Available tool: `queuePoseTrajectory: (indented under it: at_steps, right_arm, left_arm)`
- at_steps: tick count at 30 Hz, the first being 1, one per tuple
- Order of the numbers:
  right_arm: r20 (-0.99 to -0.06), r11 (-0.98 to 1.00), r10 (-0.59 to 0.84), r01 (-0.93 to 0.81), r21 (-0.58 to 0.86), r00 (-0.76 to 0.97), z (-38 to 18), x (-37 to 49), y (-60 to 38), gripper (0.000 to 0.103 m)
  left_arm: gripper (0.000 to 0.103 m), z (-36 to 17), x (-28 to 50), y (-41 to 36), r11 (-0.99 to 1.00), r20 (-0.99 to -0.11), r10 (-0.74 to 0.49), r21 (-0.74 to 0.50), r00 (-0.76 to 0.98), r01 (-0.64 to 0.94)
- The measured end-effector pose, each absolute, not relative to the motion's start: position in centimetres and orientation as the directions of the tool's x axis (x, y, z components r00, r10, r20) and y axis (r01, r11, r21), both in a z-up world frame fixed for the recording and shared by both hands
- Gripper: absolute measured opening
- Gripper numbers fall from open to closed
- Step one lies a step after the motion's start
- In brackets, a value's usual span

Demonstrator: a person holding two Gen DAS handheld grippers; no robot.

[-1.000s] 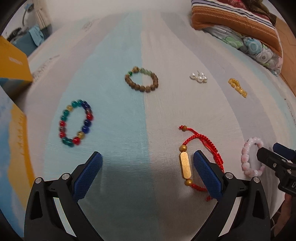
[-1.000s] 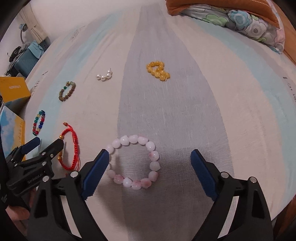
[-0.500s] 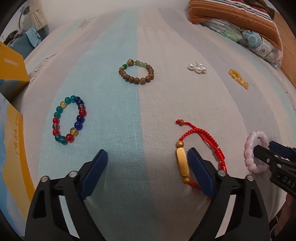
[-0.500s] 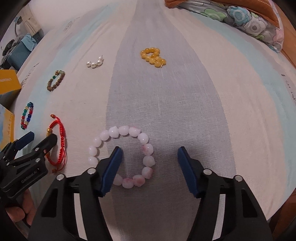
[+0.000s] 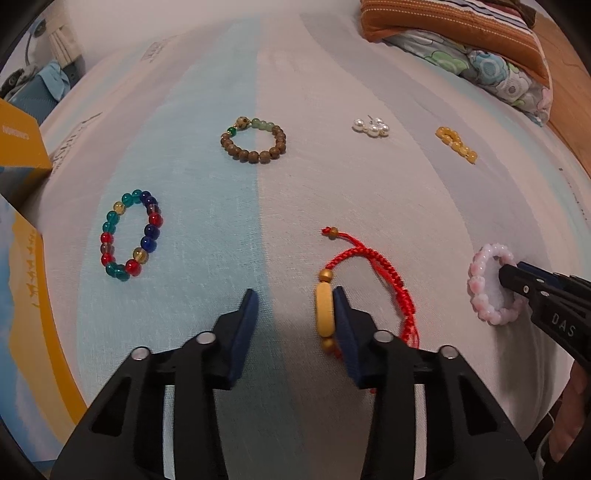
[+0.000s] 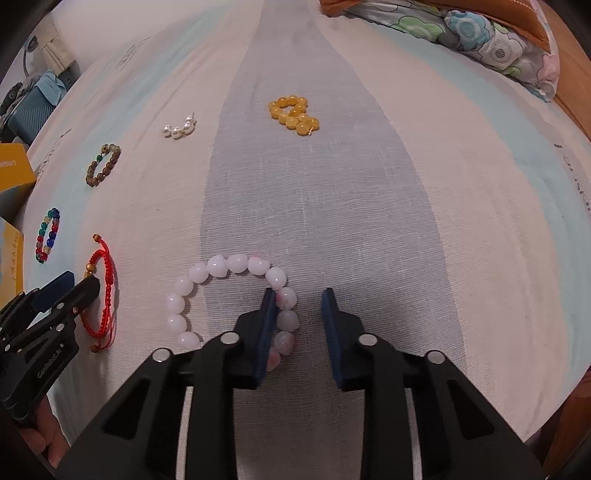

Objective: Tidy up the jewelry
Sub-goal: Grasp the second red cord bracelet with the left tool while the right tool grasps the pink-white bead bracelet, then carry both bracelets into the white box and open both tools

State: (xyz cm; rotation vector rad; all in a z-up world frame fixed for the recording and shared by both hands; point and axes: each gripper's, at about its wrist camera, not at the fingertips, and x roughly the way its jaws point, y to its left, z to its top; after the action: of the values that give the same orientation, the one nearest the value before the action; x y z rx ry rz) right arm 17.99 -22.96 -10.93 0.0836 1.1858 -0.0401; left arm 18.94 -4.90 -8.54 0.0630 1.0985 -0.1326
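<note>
A red cord bracelet (image 5: pixel 369 266) with a gold bar (image 5: pixel 324 310) lies on the striped bedsheet (image 5: pixel 295 74). My left gripper (image 5: pixel 294 291) is down at the sheet with its jaws closing. The bar lies between them against the right pad, and the left pad is still well clear of it. In the right wrist view a pink-and-white bead bracelet (image 6: pixel 221 266) lies under my right gripper (image 6: pixel 298 291), whose jaws are also closing. The bracelet's right-hand beads sit between them beside the left pad, with a gap to the right pad.
Also on the sheet are a multicolour bead bracelet (image 5: pixel 129 236), a brown wooden bead bracelet (image 5: pixel 255 142), a pearl cluster (image 5: pixel 371 127) and yellow beads (image 5: pixel 456 144). A yellow box (image 5: pixel 18 147) stands at the left edge. Pillows (image 5: pixel 461 33) lie at the far right.
Both grippers' jaws have narrowed a lot from wide open. The left now brackets the gold bar and the right brackets the pink bracelet's right side. Both hands stayed nearly in place.
</note>
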Motion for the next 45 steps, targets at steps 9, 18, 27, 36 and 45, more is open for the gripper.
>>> queuePoseTrajectory:
  at_steps: [9, 18, 27, 36, 45]
  right_arm:
    - [-0.921, 0.997, 0.011, 0.068, 0.041, 0.388, -10.7, 17.7, -23.6, 0.011]
    - [-0.906, 0.992, 0.057, 0.075, 0.097, 0.419, -10.0, 17.4, -24.0, 0.011]
    - [-0.882, 0.988, 0.094, 0.066, 0.139, 0.461, -8.9, 16.6, -24.0, 0.011]
    - [-0.862, 0.984, 0.128, 0.043, 0.171, 0.49, -7.5, 15.4, -23.5, 0.011]
    - [-0.847, 0.982, 0.143, 0.036, 0.187, 0.512, -5.6, 14.4, -22.6, 0.011]
  left_arm:
    - [0.008, -8.3, 18.4, -4.5, 0.989, -0.892, -0.098, -0.039, 0.441, 0.139]
    - [0.008, -7.4, 18.0, -4.4, 0.989, -0.885, -0.111, -0.053, 0.453, 0.138]
    - [0.008, -5.8, 17.2, -4.1, 0.988, -0.867, -0.125, -0.062, 0.483, 0.143]
    - [0.008, -4.0, 16.4, -3.8, 0.988, -0.852, -0.132, -0.071, 0.507, 0.137]
    - [0.008, -1.7, 15.0, -3.3, 0.988, -0.835, -0.133, -0.073, 0.534, 0.133]
